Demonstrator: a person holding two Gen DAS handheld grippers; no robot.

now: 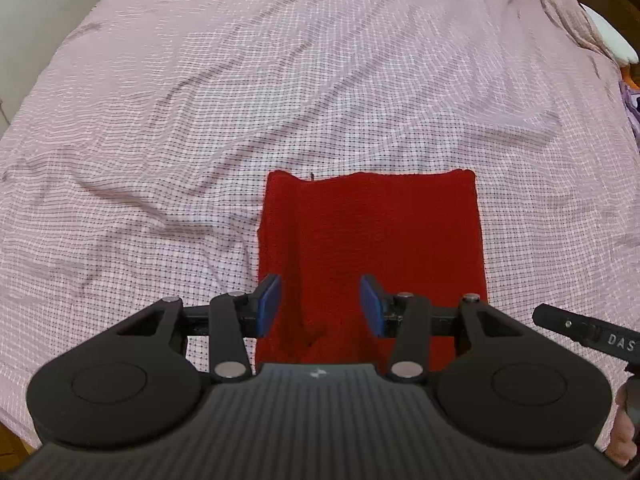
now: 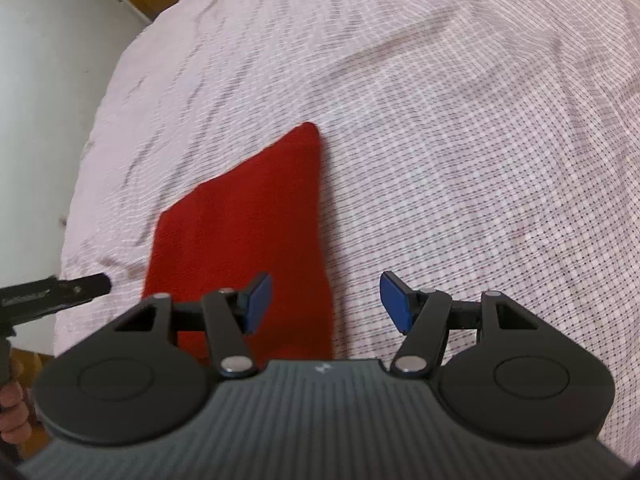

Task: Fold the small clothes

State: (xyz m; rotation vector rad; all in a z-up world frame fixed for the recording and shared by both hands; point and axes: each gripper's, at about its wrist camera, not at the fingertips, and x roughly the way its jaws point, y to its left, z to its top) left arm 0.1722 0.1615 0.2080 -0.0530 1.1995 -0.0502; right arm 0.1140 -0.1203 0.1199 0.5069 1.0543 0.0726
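A red knitted cloth point(image 1: 372, 248) lies folded in a flat rectangle on the pink checked bedsheet point(image 1: 200, 100). My left gripper point(image 1: 320, 306) is open and empty, hovering over the cloth's near edge, with its blue pads point(image 1: 269, 304) above the cloth's left part. In the right wrist view the same red cloth point(image 2: 244, 232) lies to the left. My right gripper point(image 2: 326, 304) is open and empty above the cloth's right edge, its left pad over the cloth and its right pad over the sheet point(image 2: 460, 140).
The bed sheet is wrinkled all around the cloth. A white pillow point(image 1: 612, 36) and purple fabric point(image 1: 632, 100) lie at the bed's right edge. The other gripper's black body point(image 1: 588, 330) shows at the right. A white wall point(image 2: 44, 80) and wooden floor border the bed's left side.
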